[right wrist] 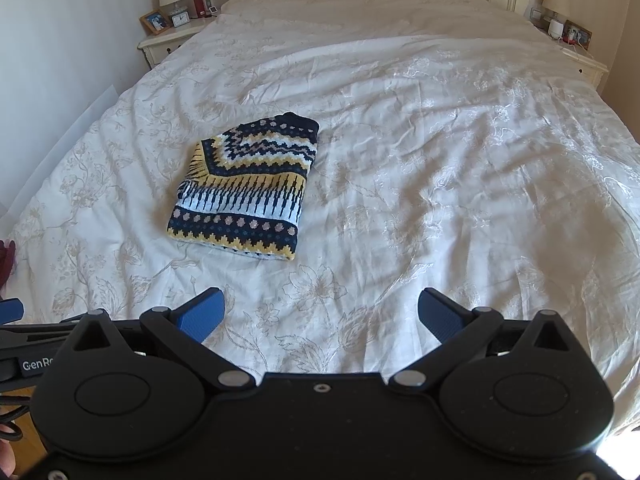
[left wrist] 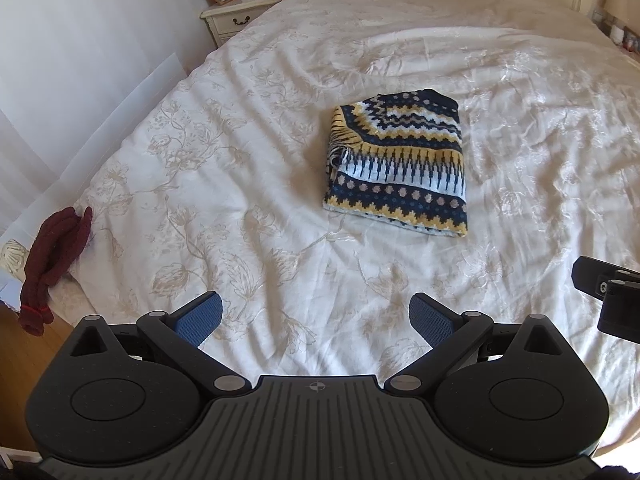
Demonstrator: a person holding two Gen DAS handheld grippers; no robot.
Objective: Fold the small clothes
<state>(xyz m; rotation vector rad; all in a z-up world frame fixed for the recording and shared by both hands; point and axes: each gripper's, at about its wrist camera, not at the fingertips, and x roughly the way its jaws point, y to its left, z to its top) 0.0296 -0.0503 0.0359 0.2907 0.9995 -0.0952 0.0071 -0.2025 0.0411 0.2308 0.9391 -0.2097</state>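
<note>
Both the left gripper (left wrist: pixel 316 320) and right gripper (right wrist: pixel 322 316) are spread wide, empty; the folded sweater (left wrist: pixel 398 164) is positioned well ahead on the bed (left wrist: pixel 240 200).

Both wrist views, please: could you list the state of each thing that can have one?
patterned sweater: folded into a compact rectangle, lying flat on the bed, untouched.
dark red garment: unfolded, draped over the bed's left edge.
bedspread: spread out, wrinkled.
left gripper: open, empty, held short of the sweater.
right gripper: open, empty, also clear of it.
</note>
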